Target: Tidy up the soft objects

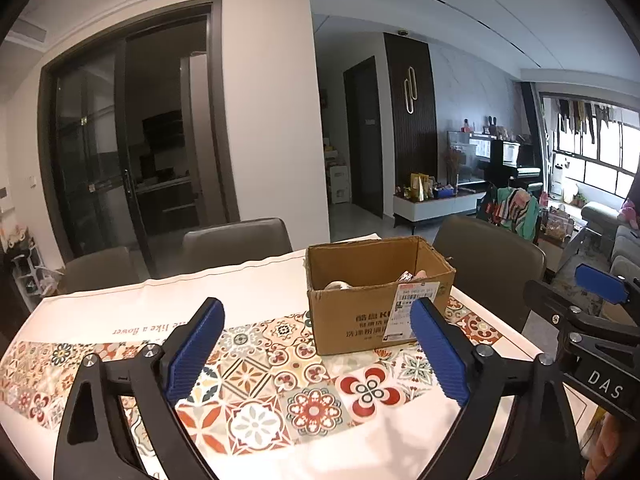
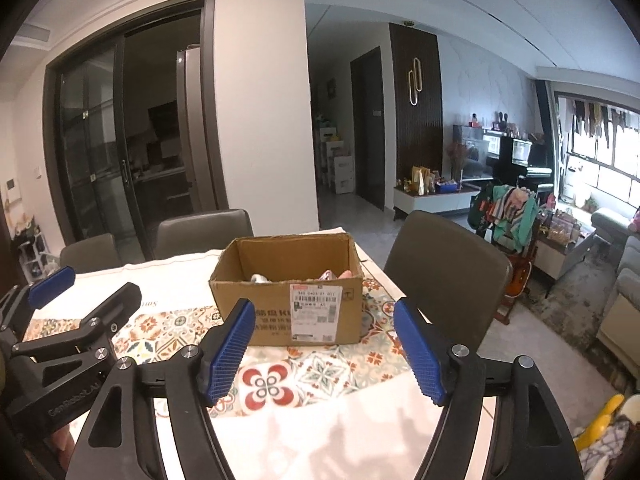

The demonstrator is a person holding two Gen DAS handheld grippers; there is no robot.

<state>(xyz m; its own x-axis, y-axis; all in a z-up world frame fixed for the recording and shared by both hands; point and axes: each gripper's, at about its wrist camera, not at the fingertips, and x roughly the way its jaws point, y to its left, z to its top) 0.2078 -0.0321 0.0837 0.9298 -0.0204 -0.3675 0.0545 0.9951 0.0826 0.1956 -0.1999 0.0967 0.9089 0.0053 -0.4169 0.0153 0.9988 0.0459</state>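
The cardboard box [image 1: 380, 292] stands open-topped on the counter [image 1: 120, 312], which is covered by a white cloth with a band of patterned tiles [image 1: 280, 360]. Inside the box, low against its near wall, a few soft objects [image 2: 336, 275] show only as pale and pinkish tops; what they are cannot be told. A white shipping label [image 2: 316, 312] is stuck on the box's near face.

The left hand-held gripper [image 1: 318, 354] hangs over the tiled band on the near side of the box and to its left, tilted slightly downward toward the box. Its blue-padded fingers [image 1: 196, 348] stand wide apart and released, with nothing between them but the cloth below.

The right hand-held gripper [image 2: 324, 354] hangs just beside it, also on the near side of the box and pointing at the box's labelled face with the same slight downward tilt. Its blue pads [image 2: 416, 352] are likewise spread and released, holding nothing; the box is beyond the tips, not touched.

Each gripper shows in the other's view, side by side and close but apart. Grey chairs [image 2: 444, 256] stand round the counter behind and to the right of the box.
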